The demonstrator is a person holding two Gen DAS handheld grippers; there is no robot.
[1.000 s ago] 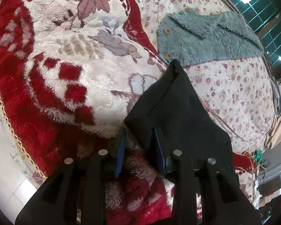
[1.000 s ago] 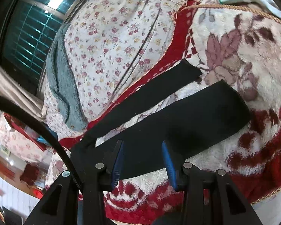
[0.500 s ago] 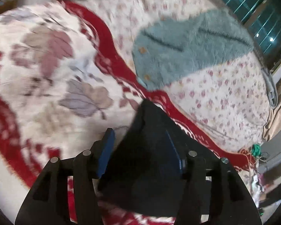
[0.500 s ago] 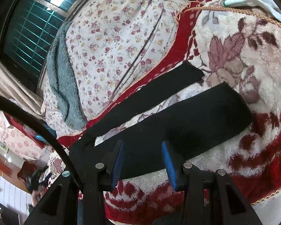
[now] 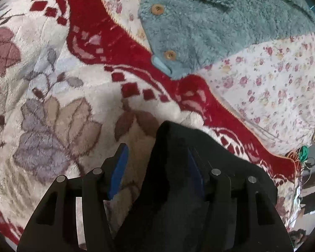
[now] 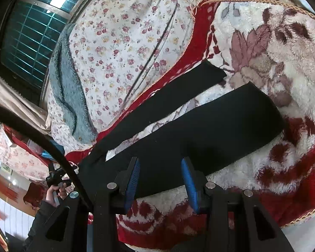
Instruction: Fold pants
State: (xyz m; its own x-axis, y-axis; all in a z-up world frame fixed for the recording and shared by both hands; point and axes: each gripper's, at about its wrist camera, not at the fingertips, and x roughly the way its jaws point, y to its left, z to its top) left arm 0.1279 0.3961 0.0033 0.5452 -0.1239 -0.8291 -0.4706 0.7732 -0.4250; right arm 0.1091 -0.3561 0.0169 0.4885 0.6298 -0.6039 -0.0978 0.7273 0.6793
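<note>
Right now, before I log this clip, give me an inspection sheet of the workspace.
Surface: plush red-and-cream floral blanket over a floral bedsheet.
Job's things: black pants, both legs spread flat and apart; one end lies between the left fingers.
Clutter: teal fleece jacket with wooden buttons on the sheet; green item at the bed edge.
Grippers: left gripper open, fabric draped over one finger; right gripper open above the near leg.
Cables: black cable beside the right gripper.
Surroundings: barred window; a person's hand holding a device.
</note>
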